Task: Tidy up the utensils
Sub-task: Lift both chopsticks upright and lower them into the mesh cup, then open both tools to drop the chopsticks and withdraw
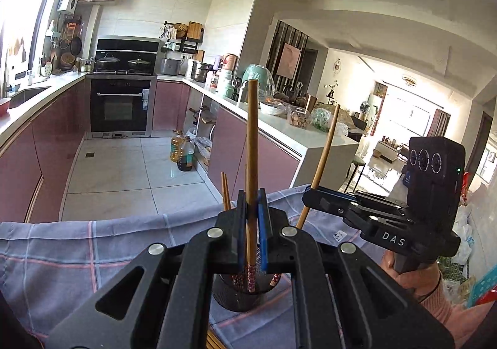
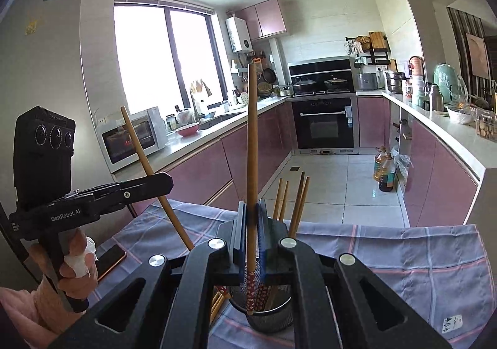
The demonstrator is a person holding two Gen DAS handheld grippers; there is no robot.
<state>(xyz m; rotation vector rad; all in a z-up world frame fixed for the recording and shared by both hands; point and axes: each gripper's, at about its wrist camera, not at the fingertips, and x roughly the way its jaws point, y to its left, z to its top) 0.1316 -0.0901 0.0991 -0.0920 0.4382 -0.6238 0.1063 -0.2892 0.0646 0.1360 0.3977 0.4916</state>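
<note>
Left wrist view: the left gripper (image 1: 252, 218) clamps an upright chopstick (image 1: 251, 144), its patterned end dipping into a dark mesh holder (image 1: 237, 296) on a checked cloth (image 1: 93, 252). Right wrist view: the right gripper (image 2: 252, 224) pinches another chopstick (image 2: 252, 144) above the holder (image 2: 270, 318).

Left gripper (image 1: 252, 203): jaws clamped, fingers pointing forward, roughly level. Right gripper (image 2: 252, 218): same, jaws clamped, level. Both sit close together, side by side. Left hand (image 2: 77, 268) wraps its handle, white wrap on one finger; right hand (image 1: 413, 277) grips its handle, pink sleeve at wrist.
</note>
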